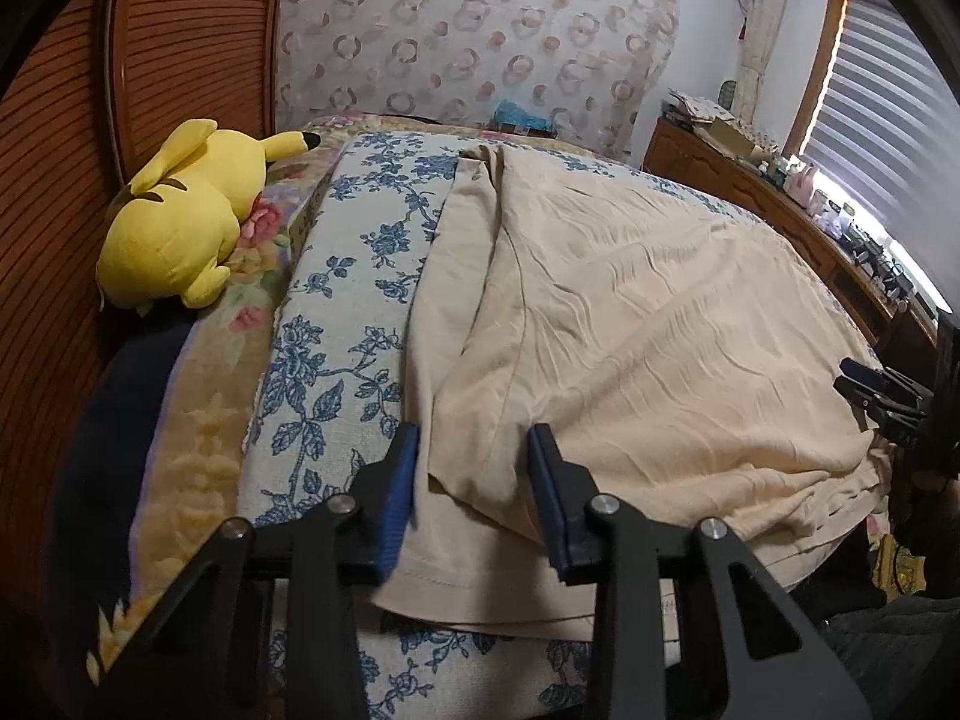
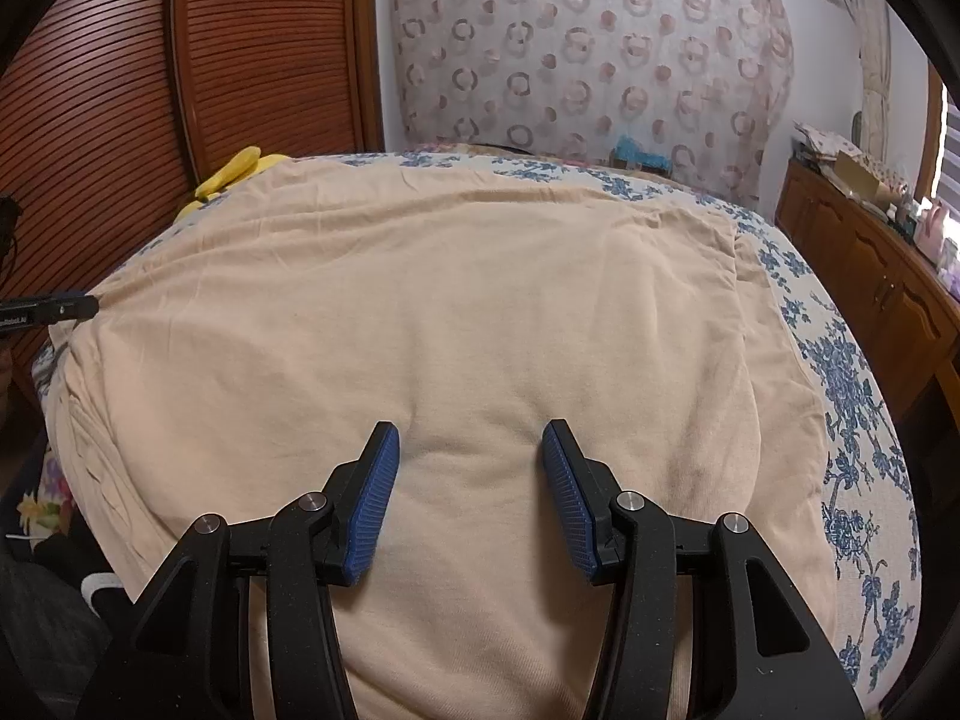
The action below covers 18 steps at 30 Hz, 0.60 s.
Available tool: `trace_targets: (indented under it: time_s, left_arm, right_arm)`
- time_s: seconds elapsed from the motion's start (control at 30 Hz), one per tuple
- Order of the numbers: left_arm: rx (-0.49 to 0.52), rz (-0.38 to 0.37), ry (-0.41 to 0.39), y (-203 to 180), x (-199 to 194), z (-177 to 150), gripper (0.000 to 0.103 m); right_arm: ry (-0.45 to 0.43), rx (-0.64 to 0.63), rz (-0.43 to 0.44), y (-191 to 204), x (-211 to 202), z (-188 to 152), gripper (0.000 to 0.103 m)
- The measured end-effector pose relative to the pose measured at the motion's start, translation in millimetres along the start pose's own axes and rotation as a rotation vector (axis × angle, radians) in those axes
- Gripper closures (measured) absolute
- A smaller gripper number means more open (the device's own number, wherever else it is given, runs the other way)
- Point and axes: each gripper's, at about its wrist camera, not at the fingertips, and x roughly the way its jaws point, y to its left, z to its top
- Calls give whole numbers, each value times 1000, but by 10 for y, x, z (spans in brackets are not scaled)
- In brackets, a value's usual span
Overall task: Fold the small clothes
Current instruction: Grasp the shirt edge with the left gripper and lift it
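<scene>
A beige garment (image 1: 630,330) (image 2: 450,300) lies spread on the bed, with its left part folded over in a long crease. My left gripper (image 1: 471,450) stands with its blue pads apart over the garment's near left hem; a flap of the cloth lies between them and neither pad visibly presses on it. My right gripper (image 2: 468,450) rests open on the garment's near middle, where the cloth puckers a little between the fingers. Each gripper shows in the other's view: the right gripper (image 1: 882,396) at the garment's right edge, the left gripper (image 2: 60,306) at its left edge.
The bed has a blue floral cover (image 1: 336,300) (image 2: 840,372). A yellow plush toy (image 1: 180,216) (image 2: 240,168) lies at the far left by a slatted wooden wardrobe (image 1: 60,180). A cluttered wooden dresser (image 1: 750,180) (image 2: 870,276) runs along the right under a window.
</scene>
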Motion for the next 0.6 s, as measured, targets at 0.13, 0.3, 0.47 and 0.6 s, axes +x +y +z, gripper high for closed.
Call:
trace_targets:
  time_s: [0.13, 0.3, 0.47, 0.6]
  left_arm:
    - [11, 9, 3, 3, -4, -9, 71]
    - [38, -84, -21, -155, -90, 35, 97]
    - [117, -166, -74, -560, -259, 308, 99]
    - [181, -251, -88, -965, -288, 569, 99]
  right_arm:
    - [-1, -1, 0, -2, 0, -2, 53]
    - [4, -6, 7, -5, -1, 15, 52]
    - [35, 6, 22, -79, -41, 49, 52]
    - [34, 44, -11, -218, -144, 13, 52]
